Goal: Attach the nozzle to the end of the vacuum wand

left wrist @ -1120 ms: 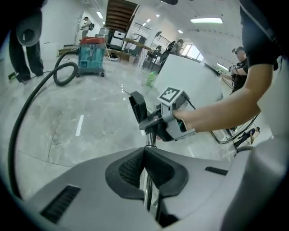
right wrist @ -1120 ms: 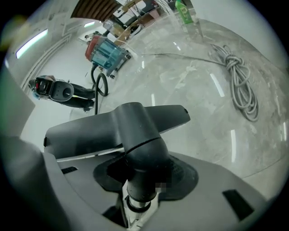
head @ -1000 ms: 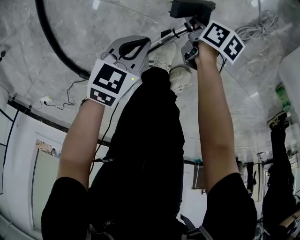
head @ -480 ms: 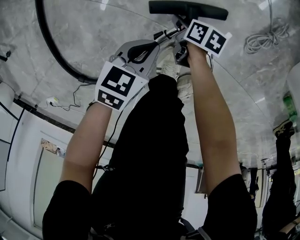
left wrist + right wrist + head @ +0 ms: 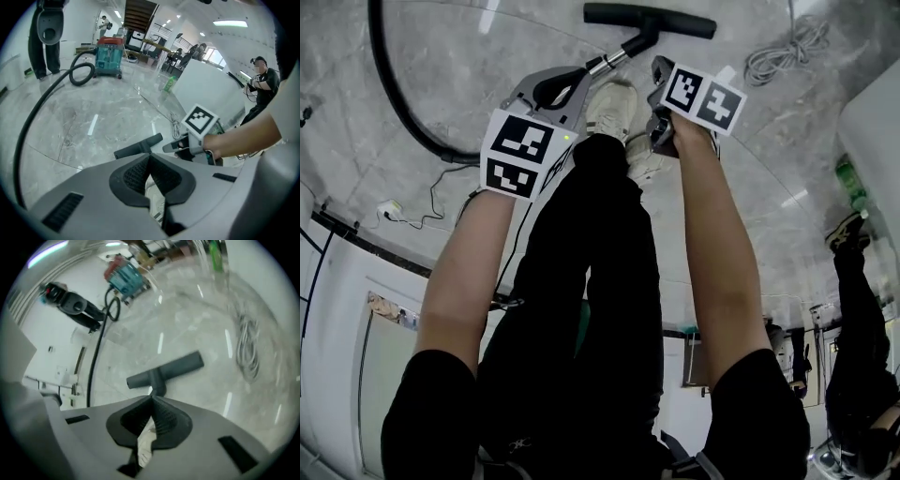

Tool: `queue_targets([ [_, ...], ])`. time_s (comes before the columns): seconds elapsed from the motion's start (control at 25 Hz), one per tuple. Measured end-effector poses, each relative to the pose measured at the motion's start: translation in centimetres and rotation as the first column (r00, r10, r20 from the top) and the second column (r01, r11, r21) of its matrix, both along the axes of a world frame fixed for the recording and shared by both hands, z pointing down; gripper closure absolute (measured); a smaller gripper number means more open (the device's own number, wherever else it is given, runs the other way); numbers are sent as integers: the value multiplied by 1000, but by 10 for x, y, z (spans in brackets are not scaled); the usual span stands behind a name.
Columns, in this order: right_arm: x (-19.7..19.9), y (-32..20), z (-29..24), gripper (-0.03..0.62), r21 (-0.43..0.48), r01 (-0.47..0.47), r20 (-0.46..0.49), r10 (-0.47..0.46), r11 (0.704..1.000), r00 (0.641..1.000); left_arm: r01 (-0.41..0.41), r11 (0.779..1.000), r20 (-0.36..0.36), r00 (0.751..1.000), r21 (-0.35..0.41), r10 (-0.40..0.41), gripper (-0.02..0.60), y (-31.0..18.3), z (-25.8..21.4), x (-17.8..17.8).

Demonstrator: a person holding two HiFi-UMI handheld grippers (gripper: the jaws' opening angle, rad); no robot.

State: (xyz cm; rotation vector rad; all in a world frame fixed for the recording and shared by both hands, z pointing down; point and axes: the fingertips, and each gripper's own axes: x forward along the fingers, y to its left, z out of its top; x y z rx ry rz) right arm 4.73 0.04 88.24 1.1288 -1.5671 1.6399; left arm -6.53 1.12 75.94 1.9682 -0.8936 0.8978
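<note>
Black trousers (image 5: pixel 591 309) and two bare forearms fill the nearest part of the scene. The person stands on a grey marble floor (image 5: pixel 487 47), looking down past a pair of white shoes (image 5: pixel 614 108).

The left gripper (image 5: pixel 150 159) is clenched. Its ribbed pads (image 5: pixel 133 176) meet at the tips, and only a shoe shows through the gap lower down. Seen from above, the chrome vacuum wand (image 5: pixel 605 64) runs straight out from that tip. It appears to be pinched by its near end, though the gripper's own view does not show the tube itself.

The right gripper (image 5: pixel 151 400), just right of the shoes, has its pads pressed together on nothing. It sits near the nozzle but apart from it.

Farther out, the black T-shaped nozzle (image 5: pixel 652 17) lies low over the floor. Its neck meets the wand's far end with no gap visible, so the joint looks already made. What is left is probably to check that it is pushed fully home and then let the wand go. Whether it has locked cannot be told from here.

A thick black hose (image 5: pixel 377 42) curves away along the left. A pale coiled cable (image 5: pixel 783 52) lies on the floor at the far right. Farthest of all, a teal and red vacuum cleaner (image 5: pixel 108 55) stands across the room.
</note>
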Motion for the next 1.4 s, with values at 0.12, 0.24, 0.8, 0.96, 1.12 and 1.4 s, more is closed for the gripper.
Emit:
queue_targets([
  [0.12, 14, -26, -96, 580, 227, 105, -78, -89, 968, 993, 89, 995, 3, 996, 42, -89, 571, -19, -49, 7],
  [0.24, 33, -56, -213, 580, 437, 99, -143, -39, 894, 989, 112, 987, 31, 993, 117, -116, 571, -37, -120, 20],
  [0.8, 125, -33, -785, 582, 852, -92, -66, 281, 515, 957, 127, 897, 32, 987, 424, -155, 572, -47, -605, 107],
  [0.96, 144, -8, -886, 582, 882, -145, -38, 373, 448, 927, 126, 857, -29, 991, 500, -128, 572, -25, -730, 130],
  [1.12, 155, -18, -983, 582, 941, -130, -4, 393, 312, 920, 118, 758, -77, 993, 642, -89, 572, -33, -842, 142],
  [1.4, 171, 15, -1078, 582, 978, -140, 84, 325, 153, 942, 109, 642, -104, 994, 759, -45, 572, -4, -935, 168],
])
